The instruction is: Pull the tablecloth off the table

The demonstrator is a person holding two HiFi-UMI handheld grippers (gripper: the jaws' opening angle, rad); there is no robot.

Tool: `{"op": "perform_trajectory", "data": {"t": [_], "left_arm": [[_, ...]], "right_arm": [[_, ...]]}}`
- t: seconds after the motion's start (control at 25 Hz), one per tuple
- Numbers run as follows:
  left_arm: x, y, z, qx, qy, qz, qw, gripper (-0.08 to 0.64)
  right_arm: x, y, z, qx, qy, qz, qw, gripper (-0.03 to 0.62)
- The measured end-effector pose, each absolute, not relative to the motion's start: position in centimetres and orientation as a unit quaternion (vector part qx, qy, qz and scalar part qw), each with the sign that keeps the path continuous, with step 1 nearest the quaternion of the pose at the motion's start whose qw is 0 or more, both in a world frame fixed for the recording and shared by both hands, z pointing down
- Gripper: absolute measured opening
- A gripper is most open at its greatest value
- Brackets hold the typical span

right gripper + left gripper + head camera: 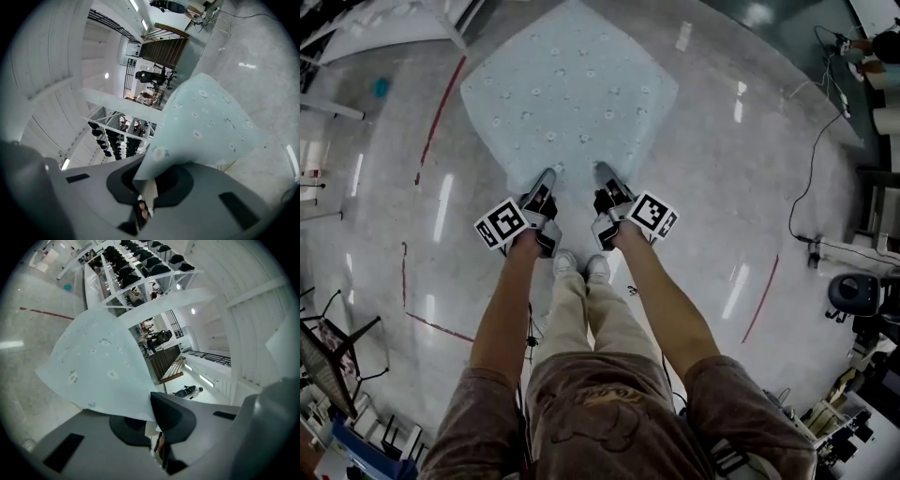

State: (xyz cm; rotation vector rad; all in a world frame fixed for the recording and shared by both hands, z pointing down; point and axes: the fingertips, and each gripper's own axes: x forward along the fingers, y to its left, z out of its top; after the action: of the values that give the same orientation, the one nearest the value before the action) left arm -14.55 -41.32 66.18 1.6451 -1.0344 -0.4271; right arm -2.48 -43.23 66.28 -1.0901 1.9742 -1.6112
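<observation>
Pale-blue tablecloth [567, 94] lies spread straight ahead of both tools; left gripper [547, 176] and right gripper [603, 172] are clamped on its near edge, 2 grips side by side, equally near; the pull likely runs back toward the person.

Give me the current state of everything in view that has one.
tablecloth: mostly spread out flat, near edge pinched at two spots.
left gripper: shut on the tablecloth's near edge.
right gripper: shut on the same near edge, close beside the left gripper.
</observation>
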Motion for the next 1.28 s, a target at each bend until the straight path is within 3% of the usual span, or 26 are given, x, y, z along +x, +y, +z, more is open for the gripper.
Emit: {"op": "perform_trajectory", "data": {"t": [0.56,1.28], "left_arm": [[-13.1,-43.2,54.1,0.751,-0.429,-0.189,0.464,0.02],[-11.8,-35.5,44.9,0.795,-0.433,-0.154,0.397,0.02]], "right_arm": [[-0.9,-45.0,54.8,-0.374,0.73,-0.525,0.225,0.008],[0.1,-37.6,45.6,-0.362,0.788,-0.452,0.209,0.012]]}}
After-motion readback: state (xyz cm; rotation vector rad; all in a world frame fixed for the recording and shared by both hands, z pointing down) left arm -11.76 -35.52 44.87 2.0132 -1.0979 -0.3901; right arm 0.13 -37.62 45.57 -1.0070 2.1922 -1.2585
